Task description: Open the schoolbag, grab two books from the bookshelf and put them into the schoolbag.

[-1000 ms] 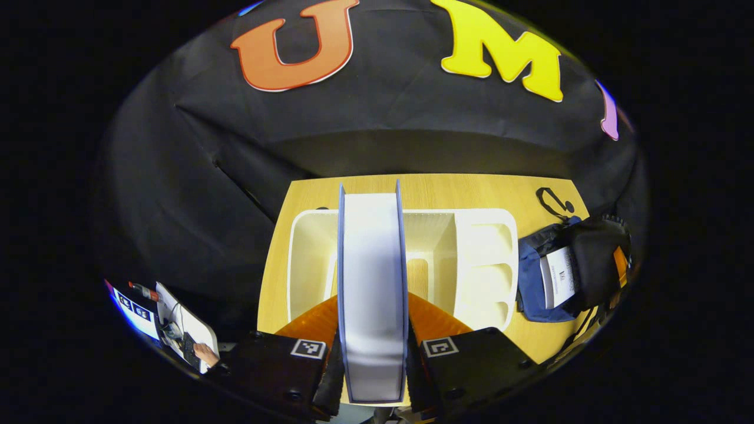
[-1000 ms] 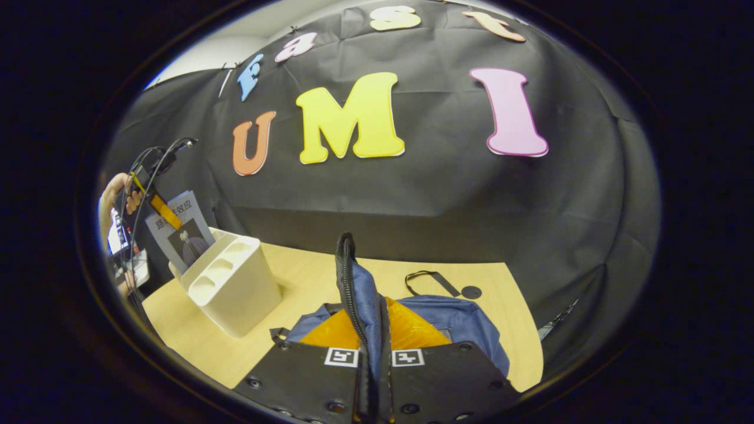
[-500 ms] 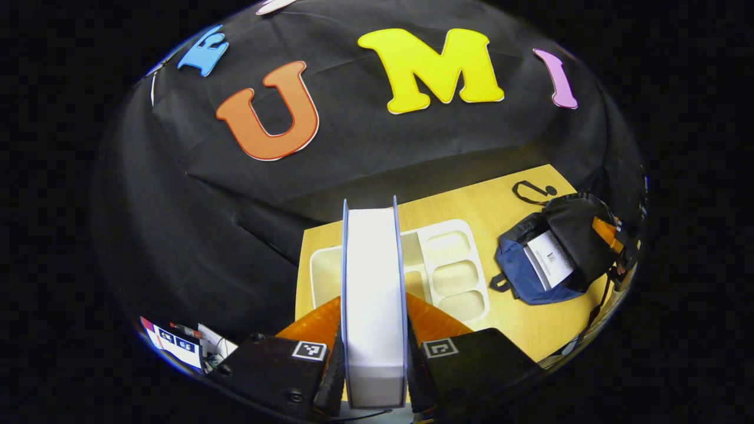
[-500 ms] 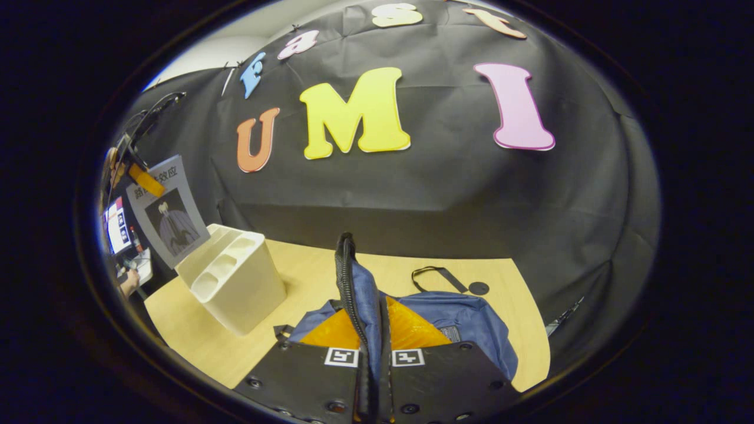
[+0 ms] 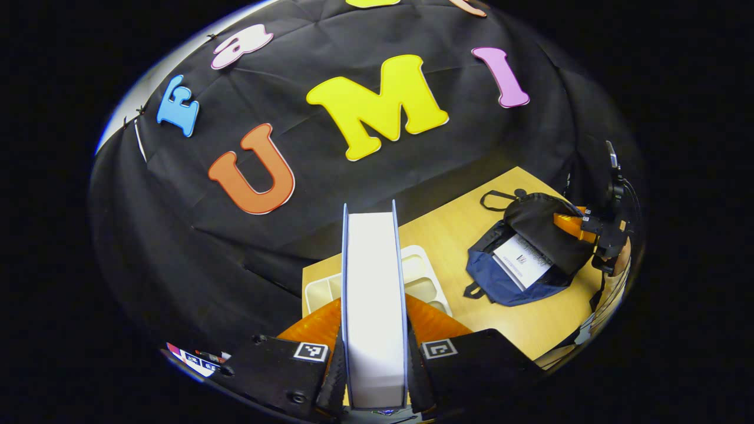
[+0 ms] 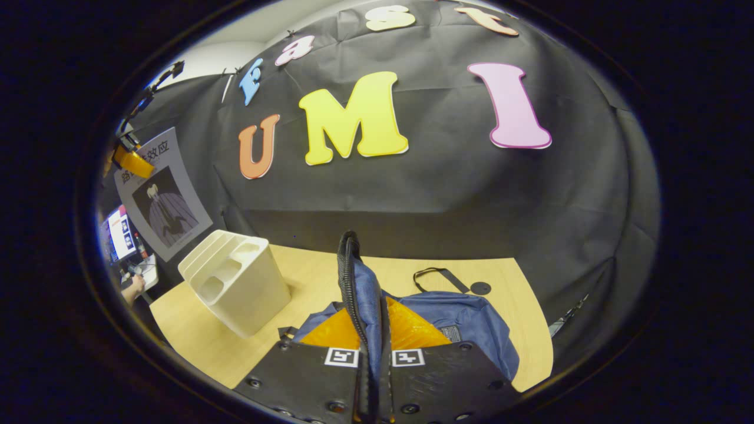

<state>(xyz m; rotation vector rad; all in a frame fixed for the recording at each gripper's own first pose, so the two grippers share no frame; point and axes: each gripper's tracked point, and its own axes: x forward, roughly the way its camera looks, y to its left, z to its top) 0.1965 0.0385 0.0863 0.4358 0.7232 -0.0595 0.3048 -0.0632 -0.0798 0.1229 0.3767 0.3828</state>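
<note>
Left gripper view: your left tongs (image 5: 374,359) are clamped on a book (image 5: 374,294), both fingers pressed on its covers, page edge facing the camera. Compared with a second ago you've lifted it higher; the white bookshelf (image 5: 421,277) now looks smaller and sits lower behind the book, on the wooden bench (image 5: 518,324). The schoolbag (image 5: 518,259) has shifted from the right edge toward mid-right. It lies open on the bench, well apart from the bookshelf, with a white book (image 5: 521,259) already inside. Your right tongs (image 5: 568,221) grip the raised flap at its far side.

Right gripper view: your right tongs (image 6: 374,377) are closed on the zipper edge (image 6: 353,282) of the schoolbag (image 6: 465,324), holding the flap upright; this is nearly unchanged from before. The bookshelf (image 6: 238,282) stands left on the bench (image 6: 312,277), apart from the bag. At far left the book (image 6: 162,197), held by your left tongs (image 6: 132,162), hangs higher than a second ago, now fully above the bookshelf. A black strap (image 6: 439,277) lies on the bench behind the bag.
</note>
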